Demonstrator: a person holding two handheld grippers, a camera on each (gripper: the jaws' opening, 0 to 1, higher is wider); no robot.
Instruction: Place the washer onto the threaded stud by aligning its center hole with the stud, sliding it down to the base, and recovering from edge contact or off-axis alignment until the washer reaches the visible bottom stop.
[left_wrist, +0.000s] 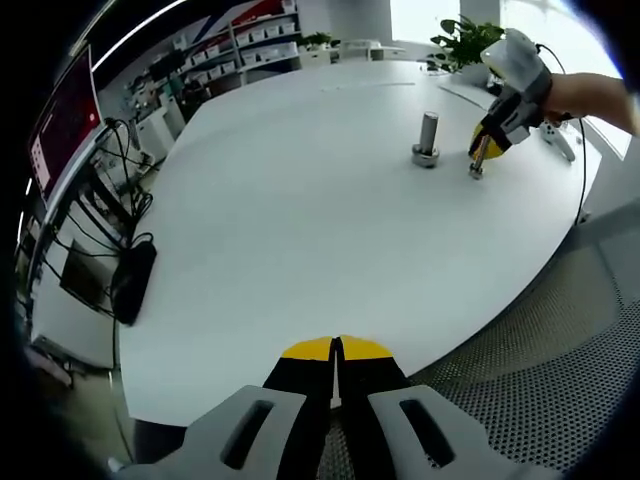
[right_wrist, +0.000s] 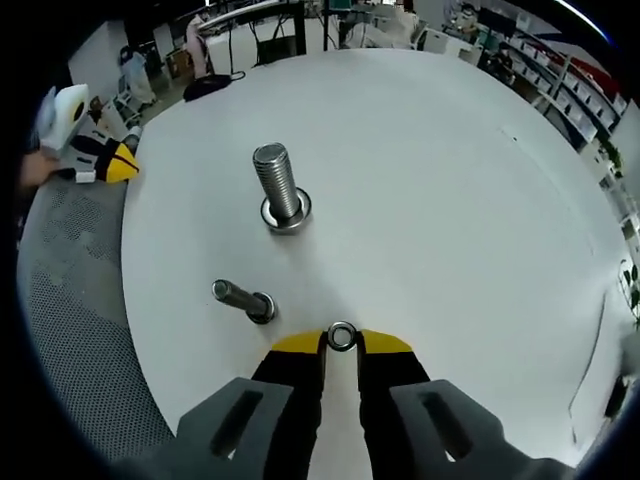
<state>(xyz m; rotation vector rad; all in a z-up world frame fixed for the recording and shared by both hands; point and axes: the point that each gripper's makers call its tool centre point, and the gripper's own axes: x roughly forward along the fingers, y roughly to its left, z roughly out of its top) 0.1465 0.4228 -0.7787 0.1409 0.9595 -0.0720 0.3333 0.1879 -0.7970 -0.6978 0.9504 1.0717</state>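
Two studs (right_wrist: 282, 187) (right_wrist: 243, 298) flank claw (right_wrist: 341, 340).

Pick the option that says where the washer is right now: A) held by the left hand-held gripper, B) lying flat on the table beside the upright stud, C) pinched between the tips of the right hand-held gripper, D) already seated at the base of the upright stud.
C: in the right gripper view the washer sits pinched at the tips of the right hand-held gripper, short of the upright stud.
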